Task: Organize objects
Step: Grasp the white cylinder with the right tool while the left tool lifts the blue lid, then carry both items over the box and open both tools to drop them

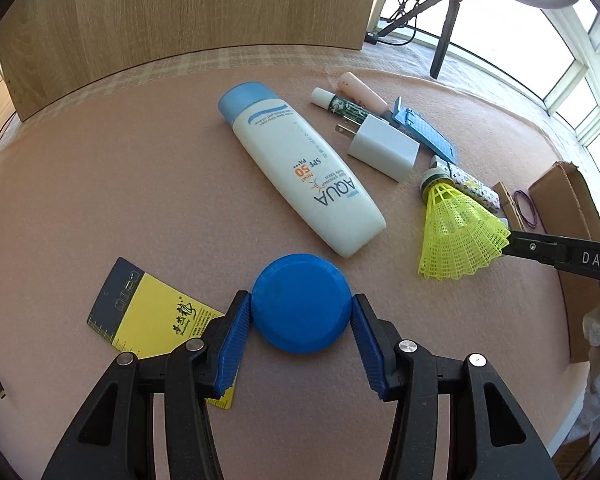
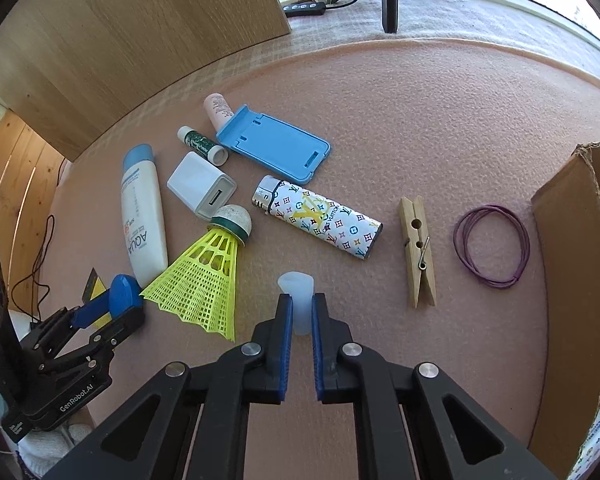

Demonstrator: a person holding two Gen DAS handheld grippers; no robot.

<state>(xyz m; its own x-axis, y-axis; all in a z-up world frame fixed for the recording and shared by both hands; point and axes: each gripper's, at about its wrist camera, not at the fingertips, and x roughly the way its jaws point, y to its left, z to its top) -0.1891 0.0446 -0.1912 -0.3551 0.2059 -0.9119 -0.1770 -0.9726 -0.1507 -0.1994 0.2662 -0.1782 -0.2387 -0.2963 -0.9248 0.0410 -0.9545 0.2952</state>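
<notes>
**Two items gripped, most of the sorting still to be done**

In the left wrist view, a blue round lid (image 1: 302, 303) is held between the blue pads of the left tongs (image 1: 302, 304) at the lower centre of the frame, both pads touching its rim. In the right wrist view, a small translucent cap (image 2: 299, 300) is clamped between the narrowly closed right tongs (image 2: 299, 310) at the lower centre.

Nearly everything else is seen lying loose on the pink surface (image 2: 420, 120). A sunscreen bottle (image 2: 143, 216), a white charger (image 2: 201, 186), a green-patterned tube (image 2: 201, 145), a pale pink tube (image 2: 218, 110) and a blue phone stand (image 2: 274, 143) are grouped at the upper left of the right view. A yellow shuttlecock (image 2: 204, 276) lies at centre left, a patterned lighter (image 2: 317, 222) at the centre, and a wooden clothespin (image 2: 417, 250) and a purple hair tie (image 2: 492, 240) toward the right. A yellow card (image 1: 148, 312) lies at the lower left of the left view, partly under the left tongs.

A cardboard box (image 2: 572, 248) stands at the right edge; little of its inside is shown, so what it already holds cannot be told. If the box is the destination, the task is judged to be at an early stage, with almost all items left to be placed.
</notes>
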